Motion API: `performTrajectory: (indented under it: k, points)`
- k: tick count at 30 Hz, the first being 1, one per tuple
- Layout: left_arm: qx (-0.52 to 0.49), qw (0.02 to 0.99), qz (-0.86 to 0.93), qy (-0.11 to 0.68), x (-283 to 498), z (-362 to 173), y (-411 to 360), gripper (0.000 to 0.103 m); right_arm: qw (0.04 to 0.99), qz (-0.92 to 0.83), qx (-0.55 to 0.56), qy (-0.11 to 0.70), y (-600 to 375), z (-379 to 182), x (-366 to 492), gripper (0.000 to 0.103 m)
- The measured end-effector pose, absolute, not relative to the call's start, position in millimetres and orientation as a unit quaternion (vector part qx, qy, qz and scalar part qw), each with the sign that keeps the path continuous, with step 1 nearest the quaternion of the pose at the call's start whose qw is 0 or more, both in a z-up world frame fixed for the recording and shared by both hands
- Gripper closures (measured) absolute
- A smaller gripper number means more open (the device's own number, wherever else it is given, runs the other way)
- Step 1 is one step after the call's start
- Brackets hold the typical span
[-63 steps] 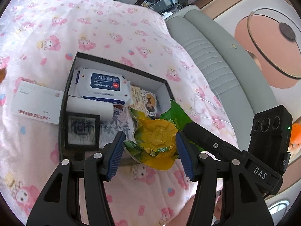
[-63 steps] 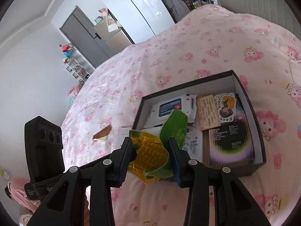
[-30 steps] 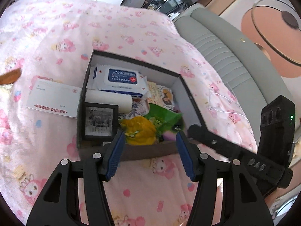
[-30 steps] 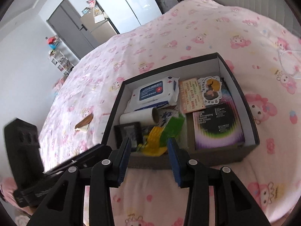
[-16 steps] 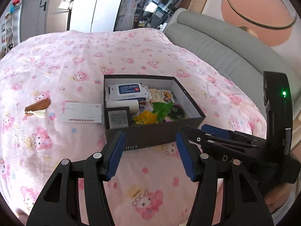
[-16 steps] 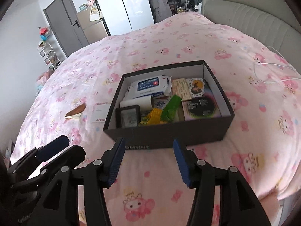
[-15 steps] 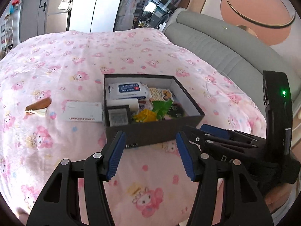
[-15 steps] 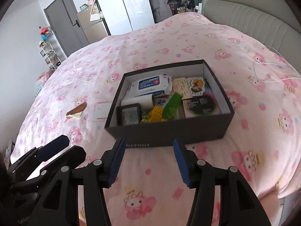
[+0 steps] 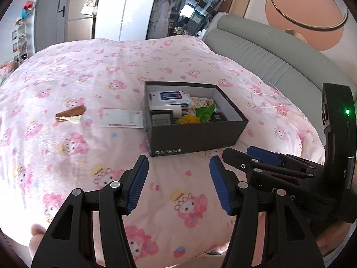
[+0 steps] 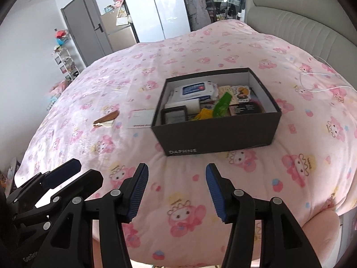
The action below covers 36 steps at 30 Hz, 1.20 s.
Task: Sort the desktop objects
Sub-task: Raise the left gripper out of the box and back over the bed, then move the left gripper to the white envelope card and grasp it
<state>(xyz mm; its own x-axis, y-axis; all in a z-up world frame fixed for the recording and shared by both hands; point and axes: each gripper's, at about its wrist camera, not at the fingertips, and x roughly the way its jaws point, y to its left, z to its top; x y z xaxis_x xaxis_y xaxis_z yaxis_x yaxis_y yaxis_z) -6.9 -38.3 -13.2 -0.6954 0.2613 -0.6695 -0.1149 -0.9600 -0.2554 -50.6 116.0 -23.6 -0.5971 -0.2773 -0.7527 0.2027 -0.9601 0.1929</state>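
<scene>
- Left gripper [image 9: 178, 186] and right gripper [image 10: 176, 192]: both half-wide, holding nothing.
- Black shoebox [image 10: 219, 134] at 12 o'clock on soft bed [image 10: 290, 178]; pushing could tip it.
- Envelope [image 9: 121, 118] and brown piece [image 9: 71, 112] at 10 o'clock lie flat: pinch may snag duvet.

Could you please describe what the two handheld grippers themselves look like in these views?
Both look alike. The left gripper and right gripper have black skeletal plastic fingers with cut-outs and silver rivets, tipped with ribbed blue pads. In the left wrist view, the right gripper's black upright housing shows a lit green light. No sleeves are visible.
</scene>
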Motion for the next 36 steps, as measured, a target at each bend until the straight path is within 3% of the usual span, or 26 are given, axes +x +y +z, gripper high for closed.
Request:
performTrajectory:
  k: [23,27,36]
  points:
    - [-0.369,0.045,0.916,-0.152,10.6,-43.5,-128.6,0.044,0.173,-0.886,0.431,0.008,25.8,-46.8,-44.4,0.053]
    - [-0.376,0.036,0.904,-0.2,-8.2,-53.4,-152.6,0.045,0.176,-0.887,0.428,0.008,7.0,-52.7,-60.6,0.053]
    - [-0.385,0.022,0.904,-0.185,-70.8,-73.8,-176.6,0.046,0.165,-0.883,0.439,-0.012,-23.8,-77.2,-126.2,0.053]
